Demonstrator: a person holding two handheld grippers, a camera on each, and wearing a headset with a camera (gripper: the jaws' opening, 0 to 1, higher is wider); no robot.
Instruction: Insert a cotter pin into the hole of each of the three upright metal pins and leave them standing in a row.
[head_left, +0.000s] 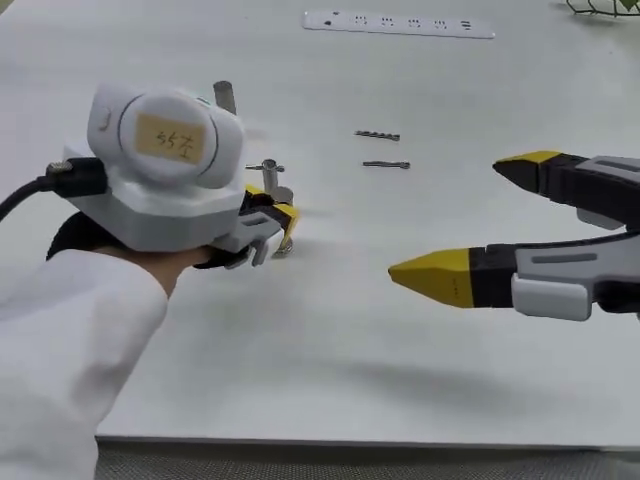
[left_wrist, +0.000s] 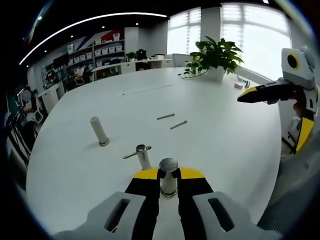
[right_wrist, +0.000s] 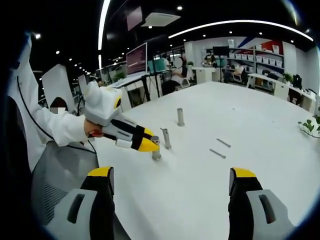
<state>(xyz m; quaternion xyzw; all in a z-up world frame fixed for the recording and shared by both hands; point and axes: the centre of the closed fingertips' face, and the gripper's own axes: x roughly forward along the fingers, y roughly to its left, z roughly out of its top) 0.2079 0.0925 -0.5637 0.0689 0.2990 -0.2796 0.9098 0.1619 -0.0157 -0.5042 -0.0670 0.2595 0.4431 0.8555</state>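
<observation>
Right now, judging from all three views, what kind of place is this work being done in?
Most likely an open-plan office or lab workspace: a large white table, shelves of boxes on the far wall, a monitor by other desks, and a potted plant by bright windows.

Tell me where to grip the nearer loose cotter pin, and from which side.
Grip the thin grey metal cotter pin across its straight shank, mid-length, from above: it lies flat on the white table, probably too low for a side approach.

White table (head_left: 330, 350), silver-grey metal pins (left_wrist: 99, 131), yellow-tipped black left gripper (right_wrist: 148, 141) and right gripper (head_left: 445, 218), white sleeve (head_left: 60, 340), green plant (left_wrist: 215, 55).
</observation>
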